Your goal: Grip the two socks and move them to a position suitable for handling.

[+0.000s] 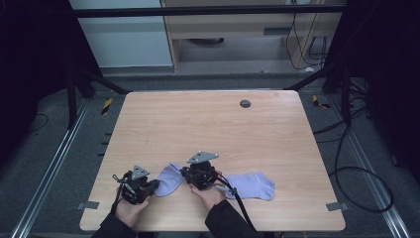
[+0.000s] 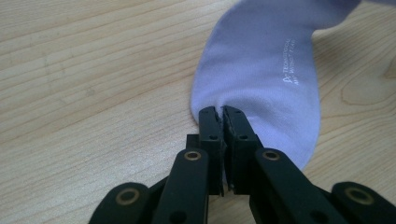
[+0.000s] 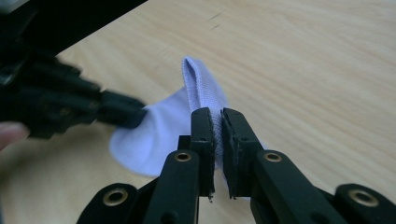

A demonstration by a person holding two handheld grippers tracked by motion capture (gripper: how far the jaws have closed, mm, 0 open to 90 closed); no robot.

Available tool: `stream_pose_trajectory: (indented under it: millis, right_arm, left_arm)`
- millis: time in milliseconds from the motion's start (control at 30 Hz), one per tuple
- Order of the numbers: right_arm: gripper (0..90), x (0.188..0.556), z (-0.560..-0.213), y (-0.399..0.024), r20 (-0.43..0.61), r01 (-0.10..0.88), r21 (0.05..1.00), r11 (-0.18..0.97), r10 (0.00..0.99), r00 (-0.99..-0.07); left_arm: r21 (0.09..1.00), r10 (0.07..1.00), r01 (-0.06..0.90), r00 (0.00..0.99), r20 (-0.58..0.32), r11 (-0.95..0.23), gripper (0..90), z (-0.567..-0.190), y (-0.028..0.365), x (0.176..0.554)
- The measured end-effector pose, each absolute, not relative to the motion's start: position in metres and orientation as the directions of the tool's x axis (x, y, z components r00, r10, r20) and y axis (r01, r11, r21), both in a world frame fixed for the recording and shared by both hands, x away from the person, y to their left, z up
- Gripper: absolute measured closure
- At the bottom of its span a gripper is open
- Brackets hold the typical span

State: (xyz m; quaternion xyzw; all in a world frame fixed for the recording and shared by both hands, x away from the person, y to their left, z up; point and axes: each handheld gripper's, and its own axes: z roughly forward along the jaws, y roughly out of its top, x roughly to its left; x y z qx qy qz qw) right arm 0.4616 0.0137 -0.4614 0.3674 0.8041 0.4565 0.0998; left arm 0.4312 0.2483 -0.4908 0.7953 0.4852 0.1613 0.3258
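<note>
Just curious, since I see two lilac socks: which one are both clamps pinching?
The left sock, between the two hands. The left gripper and right gripper are both shut on it; the right sock lies flat, untouched.

The only writing to be found was on the pale lilac sock (image 2: 271,70), seen in the left gripper view. Two short lines of small white print ran along its sole, beside a tiny white mark. The first line seemed to read "TECHNOLOGICAL", though the letters were too small and slanted to be sure of it. The second line, just under it, was too fine to be made out.
</note>
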Motion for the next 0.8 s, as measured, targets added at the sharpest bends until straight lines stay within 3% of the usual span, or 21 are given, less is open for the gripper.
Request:
stream_pose_trajectory:
  millis: [167, 467, 633, 800]
  right_arm:
    - [83.2, 0.478, -0.461, 0.012, 0.181, 0.541, 0.793, 0.28, 0.74, -0.648]
    - [78.6, 0.501, -0.468, 0.015, 0.128, 0.569, 0.758, 0.318, 0.783, -0.609]
    - [67.1, 0.506, -0.463, 0.011, 0.079, 0.547, 0.767, 0.335, 0.797, -0.598]
    - [62.1, 0.507, -0.46, 0.002, 0.074, 0.549, 0.759, 0.349, 0.792, -0.606]
  left_arm:
    - [0.674, 0.875, 0.668, 0.48, -0.066, -0.316, 86.2, -0.49, 0.25, 0.432]
    - [0.681, 0.876, 0.662, 0.478, -0.063, -0.312, 84.8, -0.49, 0.251, 0.433]
    - [0.717, 0.89, 0.645, 0.449, -0.075, -0.265, 74.3, -0.485, 0.256, 0.432]
    - [0.729, 0.903, 0.644, 0.422, -0.083, -0.234, 68.9, -0.479, 0.262, 0.426]
